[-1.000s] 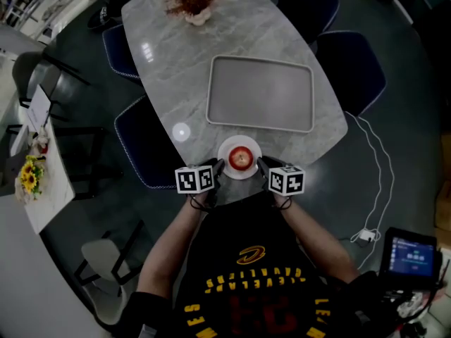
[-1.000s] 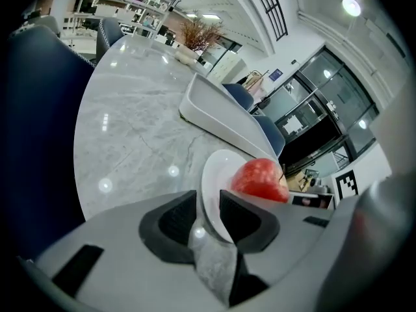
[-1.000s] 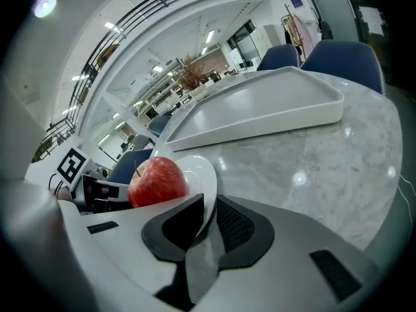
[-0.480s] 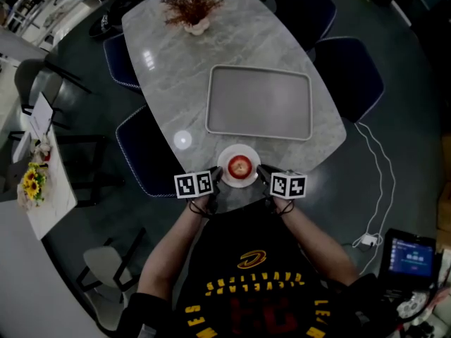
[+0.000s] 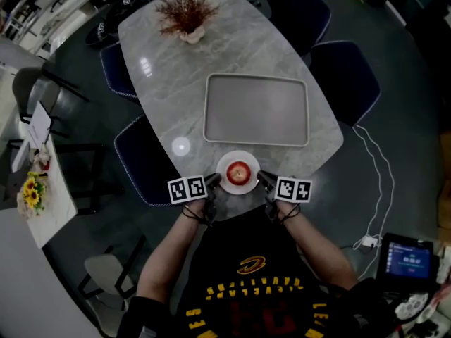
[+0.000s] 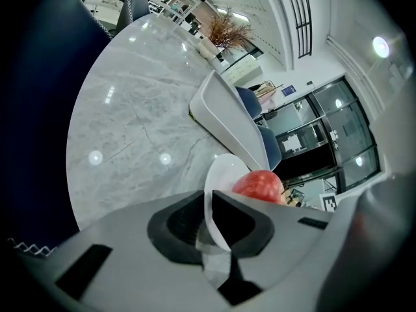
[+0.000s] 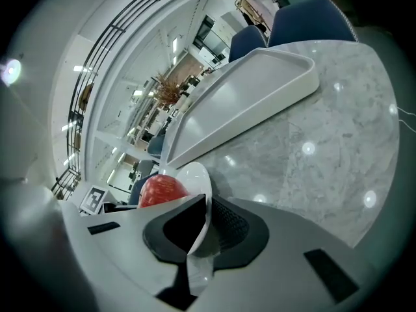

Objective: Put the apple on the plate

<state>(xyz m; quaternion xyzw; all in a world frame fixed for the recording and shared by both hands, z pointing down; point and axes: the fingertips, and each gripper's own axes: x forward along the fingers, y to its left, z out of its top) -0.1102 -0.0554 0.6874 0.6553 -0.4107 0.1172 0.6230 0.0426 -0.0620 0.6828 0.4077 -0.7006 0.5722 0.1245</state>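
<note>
Now my left gripper [image 5: 213, 180], jaws just closing, and right gripper [image 5: 263, 179] pinch the plate [image 5: 227, 162] rim; I must lift evenly, keeping the apple [image 5: 239, 172] level.

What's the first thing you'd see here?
A red apple sits on a white plate at the near edge of the marble table. The left gripper, whose jaws have just been closing, and the right gripper pinch its rim from either side. Behind lies a grey tray.

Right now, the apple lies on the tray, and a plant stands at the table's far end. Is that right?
Not quite. The apple lies on the plate, not on the tray; the head view shows it. The plant does stand at the table's far end.
</note>
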